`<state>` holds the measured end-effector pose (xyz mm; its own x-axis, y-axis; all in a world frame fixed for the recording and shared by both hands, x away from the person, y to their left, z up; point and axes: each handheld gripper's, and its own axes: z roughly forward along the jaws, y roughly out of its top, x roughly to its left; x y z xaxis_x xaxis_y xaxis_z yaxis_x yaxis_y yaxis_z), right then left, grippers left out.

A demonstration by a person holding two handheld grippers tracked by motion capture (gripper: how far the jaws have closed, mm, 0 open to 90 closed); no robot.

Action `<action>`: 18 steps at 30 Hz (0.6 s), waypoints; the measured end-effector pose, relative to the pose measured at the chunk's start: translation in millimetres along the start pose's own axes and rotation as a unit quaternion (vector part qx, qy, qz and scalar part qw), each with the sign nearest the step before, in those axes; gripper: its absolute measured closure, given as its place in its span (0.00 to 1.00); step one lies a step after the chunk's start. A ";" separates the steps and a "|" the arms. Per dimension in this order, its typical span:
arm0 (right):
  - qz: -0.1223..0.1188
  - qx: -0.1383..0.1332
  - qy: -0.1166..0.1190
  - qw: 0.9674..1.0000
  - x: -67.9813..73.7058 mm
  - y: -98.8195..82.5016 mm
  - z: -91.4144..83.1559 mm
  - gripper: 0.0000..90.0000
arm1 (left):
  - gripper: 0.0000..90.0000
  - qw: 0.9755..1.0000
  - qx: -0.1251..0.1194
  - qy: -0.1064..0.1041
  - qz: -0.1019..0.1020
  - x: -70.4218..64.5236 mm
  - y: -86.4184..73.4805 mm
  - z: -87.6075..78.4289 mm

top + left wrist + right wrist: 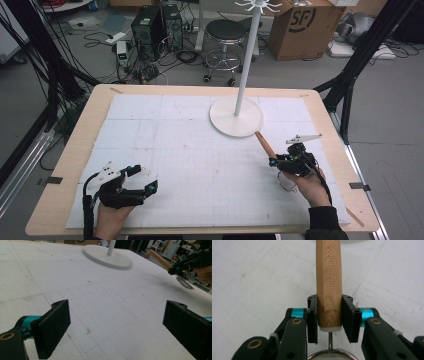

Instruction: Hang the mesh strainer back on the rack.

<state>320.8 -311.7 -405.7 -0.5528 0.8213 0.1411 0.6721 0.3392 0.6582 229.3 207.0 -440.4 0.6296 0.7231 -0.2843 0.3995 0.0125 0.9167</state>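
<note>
Tongs right (329, 315): clamped on wooden strainer handle (329, 277) | tongs left (117, 325): wide apart, empty

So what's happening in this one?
A person works at a white-covered table with a gripper in each hand. The right gripper is clamped on the wooden handle of a small mesh strainer, marked KITCHEN TOOL, held above the table with the handle pointing toward the round base of a white hanging stand. The left gripper sits low near the table's front left, jaws wide open with nothing between them.
</note>
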 end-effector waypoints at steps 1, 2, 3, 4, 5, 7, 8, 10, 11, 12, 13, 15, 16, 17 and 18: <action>0.009 -0.002 0.003 1.000 0.1 0.7 -0.7 0.77 | 0.09 1.000 -0.001 -0.001 0.001 0.2 0.1 -0.6; 0.011 -0.006 -0.001 1.000 0.5 1.1 -0.6 0.77 | 0.09 1.000 -0.003 -0.001 0.001 -0.1 0.1 -1.2; 0.009 -0.013 -0.005 1.000 0.1 1.2 -0.8 0.77 | 0.09 1.000 -0.004 -0.001 0.003 0.1 0.1 -1.7; 0.011 -0.026 -0.006 1.000 -0.3 1.0 -2.0 0.77 | 0.09 1.000 -0.005 -0.001 0.000 0.2 0.0 -2.4; 0.020 -0.040 0.000 0.999 -0.7 1.0 -3.5 0.77 | 0.09 1.000 -0.006 0.001 -0.001 0.4 -0.1 -2.8; 0.025 -0.065 0.013 0.997 -1.0 2.0 -6.7 0.77 | 0.09 1.000 -0.007 0.001 -0.001 1.2 0.3 -3.8; 0.030 -0.076 0.020 0.996 -1.1 2.8 -8.4 0.77 | 0.09 1.000 -0.008 0.002 0.000 1.3 0.6 -4.1; 0.037 -0.096 0.031 0.994 -2.1 3.9 -11.0 0.77 | 0.09 1.000 -0.010 0.003 -0.001 1.2 0.8 -4.5; 0.039 -0.104 0.032 0.993 -2.0 4.3 -12.2 0.77 | 0.09 1.000 -0.010 0.003 -0.001 1.0 0.7 -4.4; 0.040 -0.110 0.033 0.993 -2.1 4.9 -13.0 0.77 | 0.09 1.000 -0.009 0.002 0.000 0.9 0.6 -4.3; 0.039 -0.118 0.034 0.992 -1.8 5.6 -13.9 0.77 | 0.09 1.000 -0.009 0.002 0.000 0.6 0.6 -4.1; 0.045 -0.131 0.042 0.989 -1.3 7.6 -14.8 0.77 | 0.09 1.000 -0.009 0.001 0.002 -0.2 0.6 -4.1; 0.046 -0.139 0.046 0.988 -0.9 8.7 -15.2 0.77 | 0.09 1.000 -0.010 0.001 0.002 -0.6 0.6 -4.2; 0.048 -0.146 0.050 0.987 0.1 10.2 -15.3 0.77 | 0.09 1.000 -0.010 0.002 0.002 -0.7 0.6 -4.5; 0.050 -0.156 0.050 0.985 1.6 11.9 -15.3 0.77 | 0.09 1.000 -0.011 0.002 0.002 -0.7 0.6 -4.6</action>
<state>320.3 -313.4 -386.3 -0.5479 0.7887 0.2788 0.5501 0.0886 0.8304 226.1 209.6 -438.4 0.6293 0.7254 -0.2789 0.3823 0.0235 0.9237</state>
